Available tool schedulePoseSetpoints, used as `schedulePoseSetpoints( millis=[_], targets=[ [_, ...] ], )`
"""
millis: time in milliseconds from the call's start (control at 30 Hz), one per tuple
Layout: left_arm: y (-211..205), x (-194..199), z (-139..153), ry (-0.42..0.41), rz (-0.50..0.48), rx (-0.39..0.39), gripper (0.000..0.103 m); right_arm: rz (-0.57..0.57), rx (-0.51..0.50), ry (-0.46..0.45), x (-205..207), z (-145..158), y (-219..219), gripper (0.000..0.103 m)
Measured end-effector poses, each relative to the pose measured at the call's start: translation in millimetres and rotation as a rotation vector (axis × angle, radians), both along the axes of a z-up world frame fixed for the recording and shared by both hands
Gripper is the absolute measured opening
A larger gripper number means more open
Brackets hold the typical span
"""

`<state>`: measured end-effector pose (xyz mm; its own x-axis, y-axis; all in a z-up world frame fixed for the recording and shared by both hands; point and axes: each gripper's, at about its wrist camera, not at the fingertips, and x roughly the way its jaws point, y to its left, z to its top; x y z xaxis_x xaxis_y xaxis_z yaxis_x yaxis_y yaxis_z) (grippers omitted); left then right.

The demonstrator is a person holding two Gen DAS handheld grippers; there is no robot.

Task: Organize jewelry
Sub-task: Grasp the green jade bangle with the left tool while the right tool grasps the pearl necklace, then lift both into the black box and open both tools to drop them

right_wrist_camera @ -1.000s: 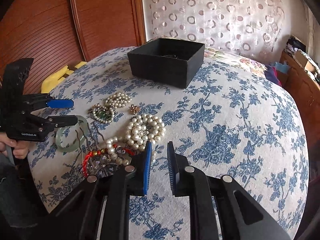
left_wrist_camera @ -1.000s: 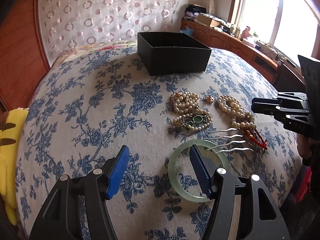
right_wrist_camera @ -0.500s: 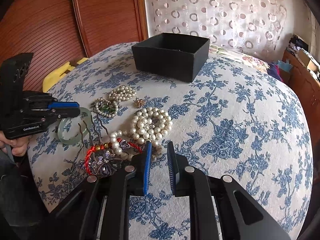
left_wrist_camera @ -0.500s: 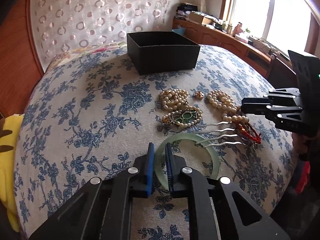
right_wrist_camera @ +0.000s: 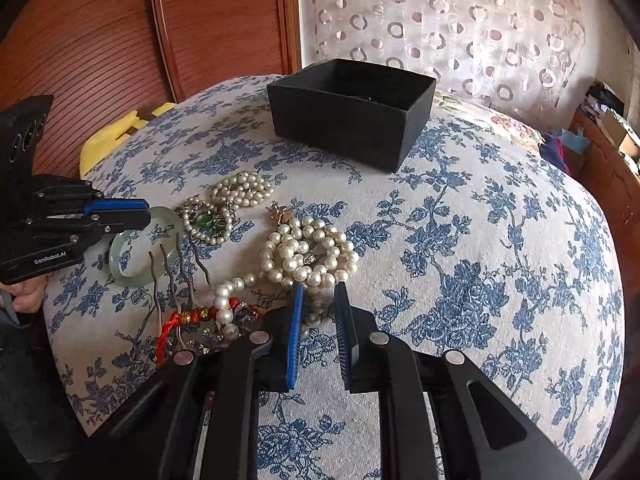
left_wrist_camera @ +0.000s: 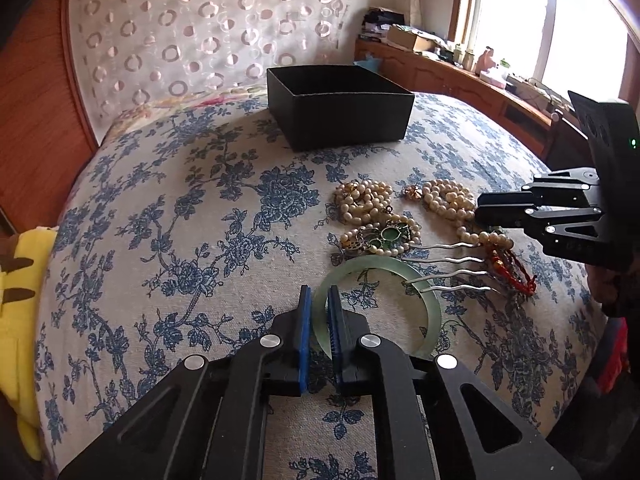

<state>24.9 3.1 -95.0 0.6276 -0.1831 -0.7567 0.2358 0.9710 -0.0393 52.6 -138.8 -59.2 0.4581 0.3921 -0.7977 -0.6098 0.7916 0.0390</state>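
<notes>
Left wrist view: left gripper (left_wrist_camera: 319, 300) at lower centre of frame, blue pads clamped on the near rim of the pale green jade bangle (left_wrist_camera: 430, 304), which lies on the blue floral bedspread (left_wrist_camera: 180, 248). A silver hair comb (left_wrist_camera: 448, 266) lies across the bangle's far right arc, prongs pointing left. Above it, centre right, a green-stone pendant (left_wrist_camera: 386, 236) ringed with small pearls, a heap of cream pearls (left_wrist_camera: 364, 196), and a second pearl strand (left_wrist_camera: 446, 200) partly behind the right gripper (left_wrist_camera: 478, 208), which enters from the right edge; from here its jaw gap cannot be read. Red cord bracelet (left_wrist_camera: 512, 268) at right, beside the comb's head. Open black box (left_wrist_camera: 340, 120) at upper centre, apart from the jewelry. Right wrist view: right gripper (right_wrist_camera: 318, 300) at lower centre, jaws parted with a narrow gap, holding nothing, tips just over the near edge of a coiled white pearl necklace (right_wrist_camera: 308, 256). Bangle (right_wrist_camera: 136, 276) at left of frame, pinched by the left gripper (right_wrist_camera: 146, 210). Black box (right_wrist_camera: 352, 108) at upper centre; interior mostly hidden.
</notes>
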Motion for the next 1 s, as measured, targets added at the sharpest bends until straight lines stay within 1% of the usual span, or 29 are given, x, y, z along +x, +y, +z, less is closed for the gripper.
schedulePoseSetpoints(
  millis=[67, 167, 233, 333, 400, 467, 633, 833, 1000],
  targets=[
    [-1.1, 0.6, -0.3, -0.006, -0.001, 0.01, 0.008, 0.009, 0.002, -0.001, 0.0, -0.1, 0.3, 0.009],
    [-1.5, 2.0, -0.2, -0.008, -0.003, 0.014, 0.008, 0.002, 0.025, 0.008, 1.4, -0.1, -4.6, 0.008],
    [0.4, 2.9, -0.2, -0.006, -0.003, 0.004, 0.008, -0.015, 0.015, -0.008, 1.6, 1.1, -7.5, 0.008],
    [2.6, 4.4, -0.4, -0.007, 0.004, -0.006, 0.007, -0.033, 0.031, -0.036, 1.9, 10.2, -11.5, 0.008],
    [4.3, 5.0, 0.6, -0.014, 0.018, -0.009, 0.007, -0.044, 0.048, -0.067, 0.8, 21.9, -14.3, 0.008],
    [8.0, 4.6, 6.0, -0.034, 0.032, -0.029, 0.007, -0.049, 0.062, -0.101, -0.3, 35.0, -16.4, 0.008],
    [14.7, 2.5, 22.9, -0.087, 0.06, -0.026, 0.007, -0.061, 0.084, -0.169, 2.1, 65.0, -19.6, 0.008],
    [25.4, 5.0, 42.8, -0.143, 0.093, -0.029, 0.007, -0.064, 0.103, -0.223, 8.6, 91.4, -19.6, 0.008],
    [23.4, 10.5, 58.4, -0.183, 0.092, -0.031, 0.007, -0.06, 0.109, -0.265, 14.0, 111.7, -15.8, 0.008]
  ],
)
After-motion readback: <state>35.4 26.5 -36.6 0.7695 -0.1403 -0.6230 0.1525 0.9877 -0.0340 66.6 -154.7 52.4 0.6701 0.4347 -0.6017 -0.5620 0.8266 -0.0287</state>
